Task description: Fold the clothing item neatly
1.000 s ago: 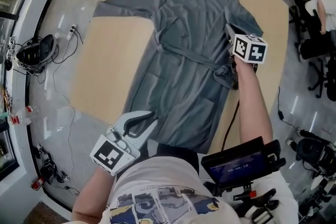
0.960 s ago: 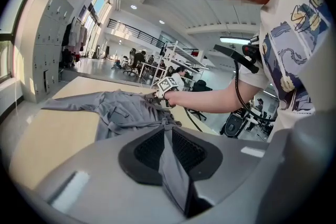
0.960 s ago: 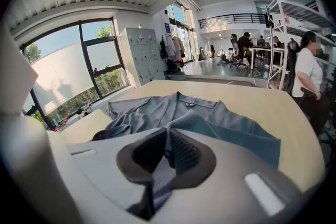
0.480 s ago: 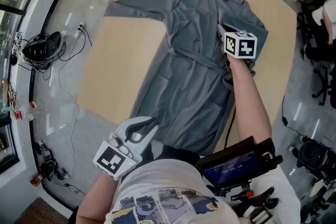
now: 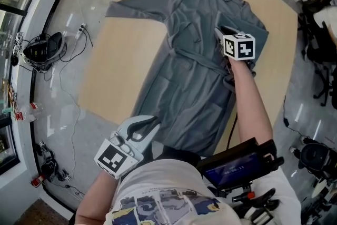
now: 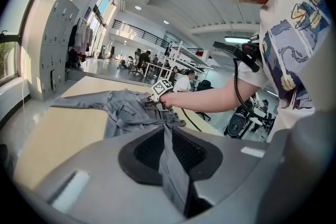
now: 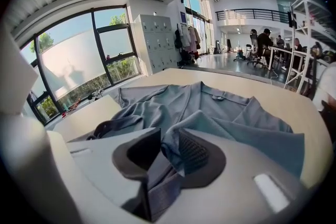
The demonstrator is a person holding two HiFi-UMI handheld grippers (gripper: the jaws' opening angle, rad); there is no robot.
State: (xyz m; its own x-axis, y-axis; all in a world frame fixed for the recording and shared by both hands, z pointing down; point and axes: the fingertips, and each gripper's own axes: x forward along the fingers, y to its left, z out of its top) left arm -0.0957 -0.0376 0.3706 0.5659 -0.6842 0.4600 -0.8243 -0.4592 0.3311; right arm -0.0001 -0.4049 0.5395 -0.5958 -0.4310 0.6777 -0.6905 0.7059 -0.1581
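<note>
The grey robe (image 5: 195, 60) lies flat on the wooden table (image 5: 113, 66). Its long axis runs from the collar near the far edge to the hem at the near edge, leaning a little leftward as it comes closer. One sleeve (image 5: 137, 8) stretches toward the far-left corner. The left gripper (image 5: 151, 124) sits at the near edge with its jaws pressed together on the hem, a sheet of cloth pinched flat between the pads. The right gripper (image 5: 220, 33) is well up the robe's right side, just above the waist tie (image 5: 202, 63). Its jaws have just been opening, and a fold of fabric still sits between them, loose against one pad with a gap at the other (so released, I judge, rather than held). The hem lies nearest the left hand and the collar straight beyond it, so the lengthwise fold probably falls to the left gripper.
</note>
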